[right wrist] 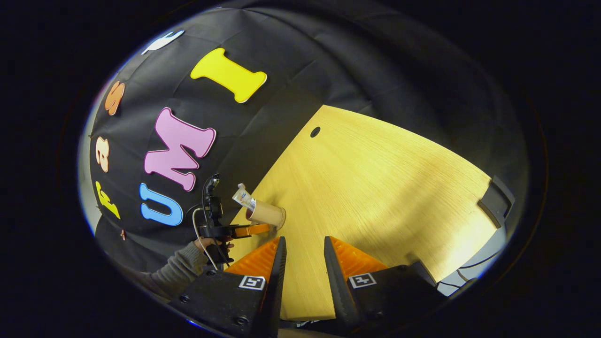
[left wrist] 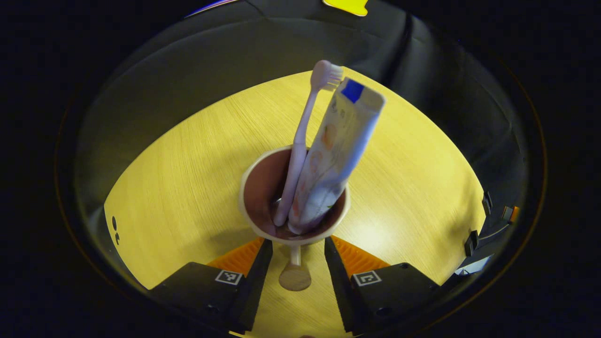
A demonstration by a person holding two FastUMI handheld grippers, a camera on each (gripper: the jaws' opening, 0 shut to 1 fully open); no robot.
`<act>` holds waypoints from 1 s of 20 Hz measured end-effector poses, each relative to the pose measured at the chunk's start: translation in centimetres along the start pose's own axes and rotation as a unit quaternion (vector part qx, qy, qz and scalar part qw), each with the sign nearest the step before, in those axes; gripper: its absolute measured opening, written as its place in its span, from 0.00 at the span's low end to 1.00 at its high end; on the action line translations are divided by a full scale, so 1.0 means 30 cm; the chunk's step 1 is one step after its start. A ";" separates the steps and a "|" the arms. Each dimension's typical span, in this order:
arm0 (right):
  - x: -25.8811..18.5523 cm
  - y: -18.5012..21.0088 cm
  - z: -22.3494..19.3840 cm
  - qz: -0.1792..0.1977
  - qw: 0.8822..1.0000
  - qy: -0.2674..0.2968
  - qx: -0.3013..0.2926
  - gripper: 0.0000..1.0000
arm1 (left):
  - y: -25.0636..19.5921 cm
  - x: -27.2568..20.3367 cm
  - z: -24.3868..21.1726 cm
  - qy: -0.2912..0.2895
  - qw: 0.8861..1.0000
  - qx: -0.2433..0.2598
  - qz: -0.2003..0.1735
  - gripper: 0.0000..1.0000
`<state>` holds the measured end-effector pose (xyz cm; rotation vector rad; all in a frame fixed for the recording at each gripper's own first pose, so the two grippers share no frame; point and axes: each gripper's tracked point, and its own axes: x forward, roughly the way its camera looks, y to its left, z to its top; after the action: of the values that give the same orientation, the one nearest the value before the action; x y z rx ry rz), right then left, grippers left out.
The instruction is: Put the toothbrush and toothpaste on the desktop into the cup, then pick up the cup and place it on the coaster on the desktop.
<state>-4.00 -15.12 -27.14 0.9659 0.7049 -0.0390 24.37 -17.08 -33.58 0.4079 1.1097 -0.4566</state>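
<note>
The cup (left wrist: 295, 197) holds the toothbrush (left wrist: 303, 136) and toothpaste tube (left wrist: 335, 150) upright, just ahead of the left gripper (left wrist: 294, 263), whose jaws are spread either side of the cup's handle (left wrist: 295, 274) without touching it. The right gripper (right wrist: 300, 263) hangs spread over the counter (right wrist: 375, 188), well apart from the cup.

My left gripper (left wrist: 295, 263) gapes just short of the cup (left wrist: 263, 188) holding toothbrush (left wrist: 300, 136) and toothpaste (left wrist: 335, 150) on the desk (left wrist: 188, 178).
</note>
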 end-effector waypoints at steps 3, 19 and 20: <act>0.005 0.032 -0.004 0.003 1.000 0.003 -0.020 0.49 | -0.004 -0.036 0.013 -0.014 1.000 0.009 0.002 0.74; 0.082 0.347 -0.155 0.060 0.990 0.044 -0.119 0.59 | 0.177 -0.473 -0.171 -0.148 0.984 -0.090 0.052 0.83; 0.088 0.365 -0.168 0.064 0.989 0.047 -0.126 0.64 | 0.195 -0.505 -0.189 -0.158 0.981 -0.096 0.057 0.83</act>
<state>-0.99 -4.14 -22.37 0.7721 0.7136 0.2041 17.64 -6.97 -21.39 0.2184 0.8086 -0.2961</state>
